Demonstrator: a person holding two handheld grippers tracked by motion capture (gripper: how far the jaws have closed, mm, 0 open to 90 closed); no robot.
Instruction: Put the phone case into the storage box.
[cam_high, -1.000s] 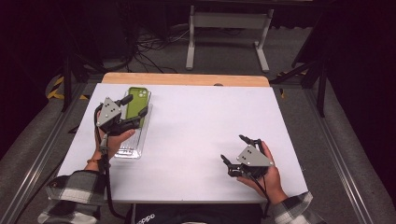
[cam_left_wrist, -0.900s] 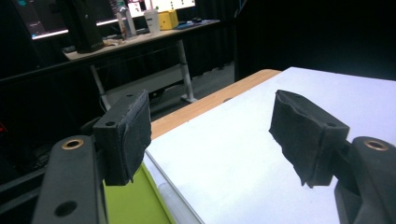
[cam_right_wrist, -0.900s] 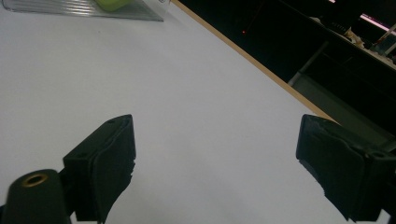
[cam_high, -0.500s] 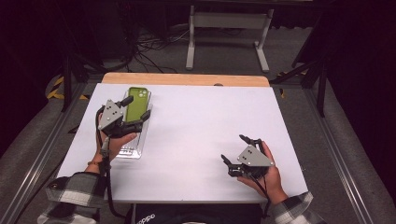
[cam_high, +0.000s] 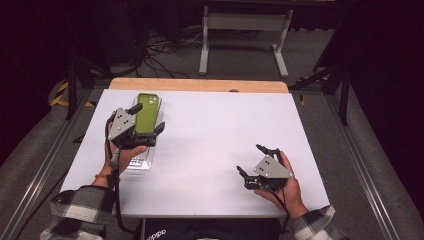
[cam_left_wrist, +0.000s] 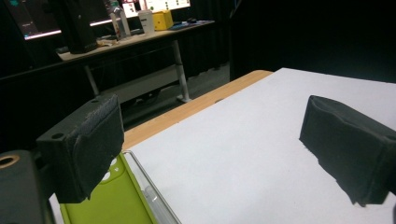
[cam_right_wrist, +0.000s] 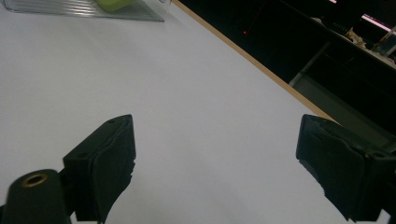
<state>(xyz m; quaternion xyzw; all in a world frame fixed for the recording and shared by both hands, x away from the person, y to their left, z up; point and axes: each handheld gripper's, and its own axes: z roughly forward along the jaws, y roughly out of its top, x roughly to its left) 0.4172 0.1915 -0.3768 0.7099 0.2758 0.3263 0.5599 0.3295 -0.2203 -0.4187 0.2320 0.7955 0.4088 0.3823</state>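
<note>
The left tool (cam_high: 145, 120) hovers over the green phone case (cam_high: 146, 113), which lies in a clear tray (cam_high: 141, 161) at the far left of the counter (cam_high: 215, 135). Its jaws have just been opening and stand wide apart with nothing between them, so the case looks freshly released; next the hand should probably draw clear. The right tool (cam_high: 251, 160), jaws also apart, rests near right. The counter is white with a wooden far edge, in a dark room with cables on the floor.

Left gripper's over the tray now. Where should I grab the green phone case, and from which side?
Probably across its long edges, coming down from above. The case lies flat in the clear tray, so only its narrow width suits the jaws. The left gripper, whose jaws have just been opening with nothing between them, hangs over it; mind the tray's rim beside the case.
</note>
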